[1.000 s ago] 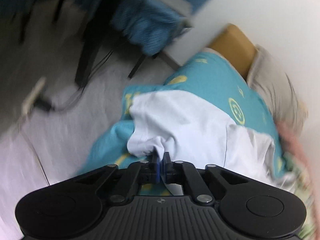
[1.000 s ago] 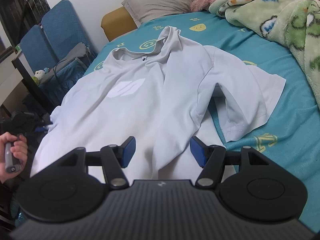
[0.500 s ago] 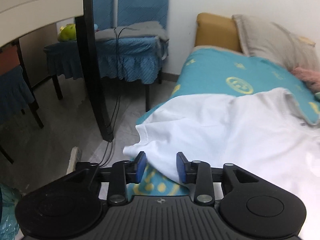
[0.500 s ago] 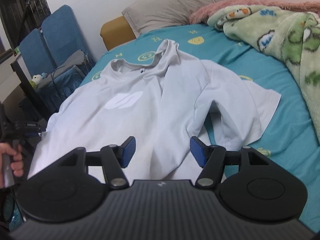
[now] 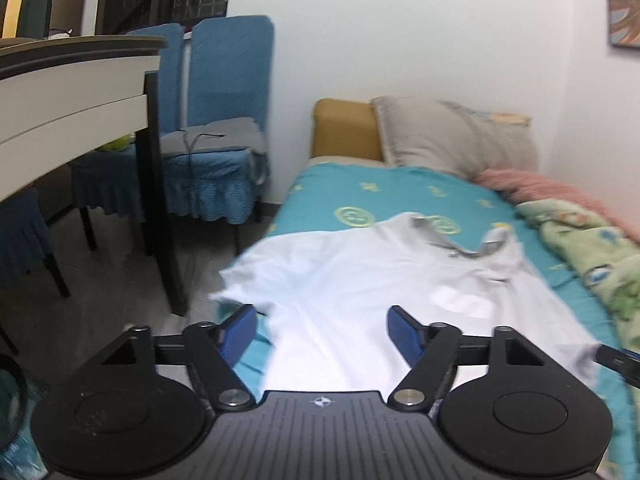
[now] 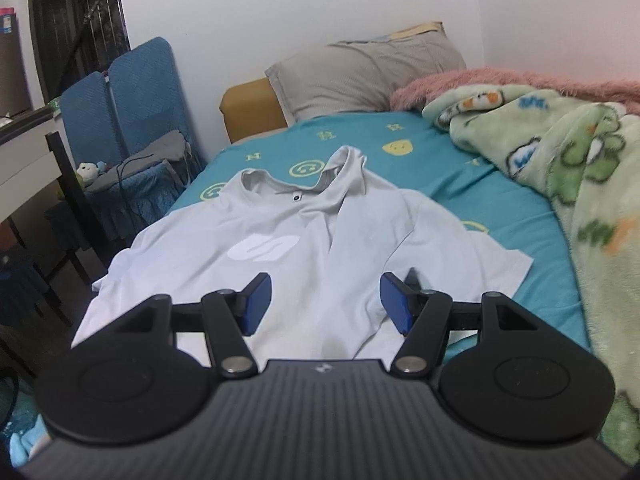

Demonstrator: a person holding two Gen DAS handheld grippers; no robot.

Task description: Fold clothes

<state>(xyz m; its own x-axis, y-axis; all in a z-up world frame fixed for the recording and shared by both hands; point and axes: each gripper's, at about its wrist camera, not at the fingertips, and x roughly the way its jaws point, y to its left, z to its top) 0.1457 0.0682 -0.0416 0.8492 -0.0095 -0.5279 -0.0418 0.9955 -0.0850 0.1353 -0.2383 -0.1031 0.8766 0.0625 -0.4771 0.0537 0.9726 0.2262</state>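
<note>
White polo shirt spread on the teal bedsheet, both grippers empty above it.

Left wrist view: the left gripper (image 5: 322, 330) is opening wide, gripping nothing; the white polo shirt (image 5: 360, 280) lies at 12 o'clock (collar toward 1). Right wrist view: the right gripper (image 6: 324, 304) stands wide, empty; the shirt's right side is folded inward, green blanket (image 6: 568, 168) at 2 o'clock.

Left tool (image 5: 322, 330) opening with jaws wide and empty; right tool (image 6: 324, 303) spread, gripping nothing.
</note>
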